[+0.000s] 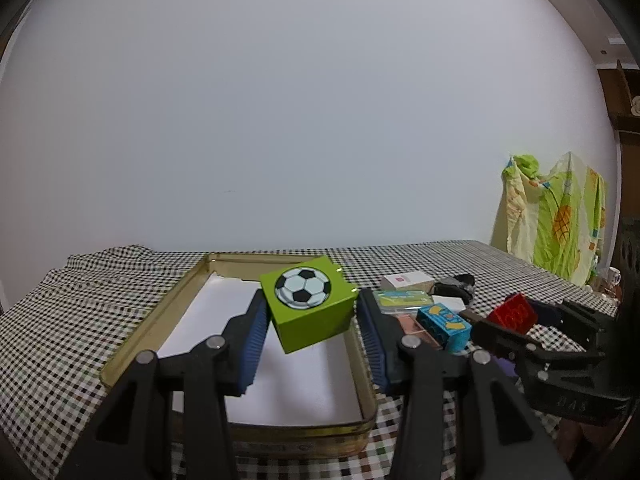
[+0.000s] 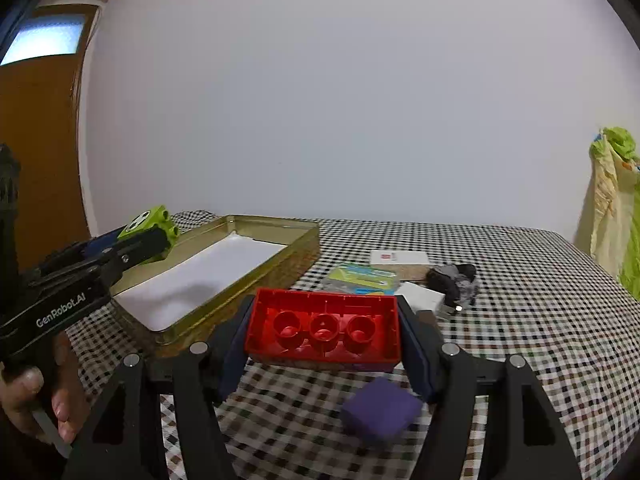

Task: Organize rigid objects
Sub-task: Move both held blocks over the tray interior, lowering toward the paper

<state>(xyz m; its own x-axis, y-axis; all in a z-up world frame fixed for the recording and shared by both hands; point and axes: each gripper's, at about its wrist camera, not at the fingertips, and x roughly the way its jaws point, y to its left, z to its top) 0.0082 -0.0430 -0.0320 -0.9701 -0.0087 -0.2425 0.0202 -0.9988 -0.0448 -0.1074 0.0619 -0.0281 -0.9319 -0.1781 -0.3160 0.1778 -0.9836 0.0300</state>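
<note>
Blue pads of the left gripper (image 1: 312, 320) press on both sides of a green block (image 1: 310, 300) with a football printed on top, holding it tilted in the air above the white lining of an open gold tin (image 1: 160, 312). Nearest in the right wrist view, a purple block (image 2: 380, 408) lies on the checked cloth of the counter (image 2: 540, 320), just below the right gripper (image 2: 324, 336). That gripper is clamped on the two ends of a red brick (image 2: 324, 328), hollow underside facing the camera, lifted clear of the cloth and just right of the tin. A hand (image 2: 36, 404) grasps the left gripper's handle at the lower left of that view. Beyond the red brick sits a loose cluster: a blue patterned box (image 1: 444, 324), a green and blue packet (image 2: 360, 278), a white box (image 2: 422, 298), a dark crumpled object (image 2: 452, 280) and a white card box (image 2: 400, 258). Farthest back, a green and yellow printed cloth (image 1: 556, 216) hangs by the wall at the counter's right end.
</note>
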